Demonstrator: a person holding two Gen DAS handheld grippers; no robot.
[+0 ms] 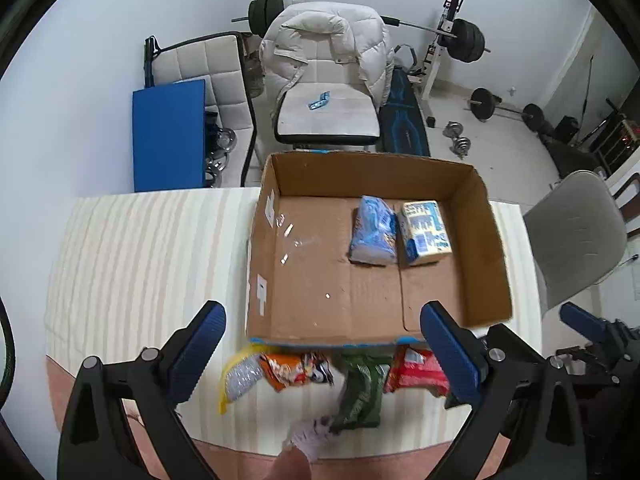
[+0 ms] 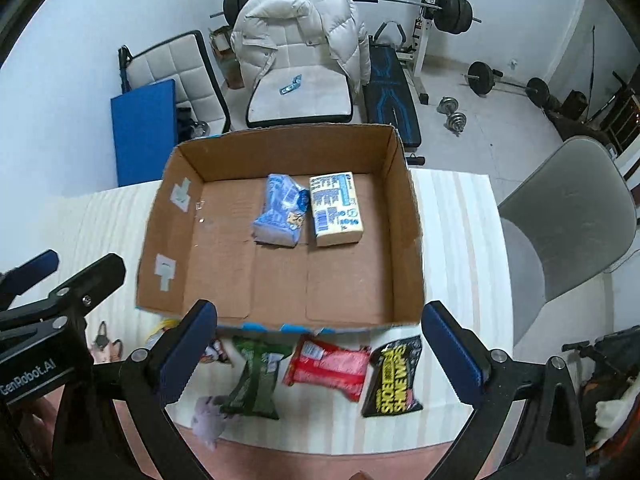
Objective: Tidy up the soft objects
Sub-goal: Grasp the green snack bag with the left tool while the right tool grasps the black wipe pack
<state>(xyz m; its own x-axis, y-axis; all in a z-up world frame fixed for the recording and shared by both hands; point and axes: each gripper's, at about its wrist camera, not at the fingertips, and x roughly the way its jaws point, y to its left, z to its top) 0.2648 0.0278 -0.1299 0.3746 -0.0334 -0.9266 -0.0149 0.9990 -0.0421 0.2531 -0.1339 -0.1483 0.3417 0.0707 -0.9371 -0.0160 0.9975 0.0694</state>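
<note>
An open cardboard box (image 1: 492, 240) (image 2: 404, 208) stands on the striped table and holds a blue tissue pack (image 1: 372, 232) (image 2: 280, 212) and a yellowish-blue tissue pack (image 1: 426, 230) (image 2: 336, 208). Soft packets lie in a row before the box: a yellow one (image 1: 238, 376), an orange one (image 1: 292, 368), a green one (image 1: 360, 388) (image 2: 256, 380), a red one (image 1: 416, 368) (image 2: 328, 364) and a black-yellow one (image 2: 394, 376). My left gripper (image 1: 322, 348) is open and empty above them. My right gripper (image 2: 320, 344) is open and empty above the red packet.
A pale fluffy object (image 2: 208, 420) (image 1: 308, 436) lies at the table's front edge. A grey chair (image 2: 560, 220) stands right of the table. Behind it are a white chair with a padded jacket (image 1: 324, 48), a blue mat (image 1: 168, 132) and weights (image 2: 452, 4).
</note>
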